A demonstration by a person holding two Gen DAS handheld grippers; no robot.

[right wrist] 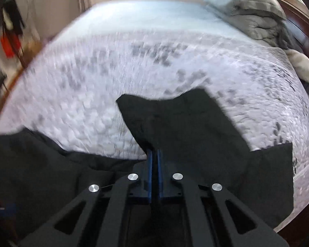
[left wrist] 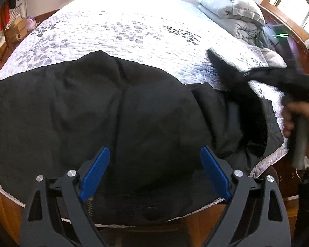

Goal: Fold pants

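Note:
Black pants (left wrist: 113, 113) lie spread across the near side of the bed. My left gripper (left wrist: 154, 158) is open, its blue pads wide apart just above the pants' waistband with a button (left wrist: 152, 213) near the bed's edge. My right gripper (right wrist: 153, 152) is shut on a lifted part of the pants (right wrist: 185, 123), holding the cloth up above the quilt. In the left wrist view the right gripper (left wrist: 237, 72) appears blurred at the right with black cloth hanging from it, held by a hand (left wrist: 302, 119).
The bed has a white quilt with grey leaf print (left wrist: 123, 35). A folded grey comforter and pillow (left wrist: 232, 8) sit at the far right corner. A wooden bed frame (left wrist: 302, 65) and window are at the right. Boxes and hanging clothes (left wrist: 12, 26) are at the far left.

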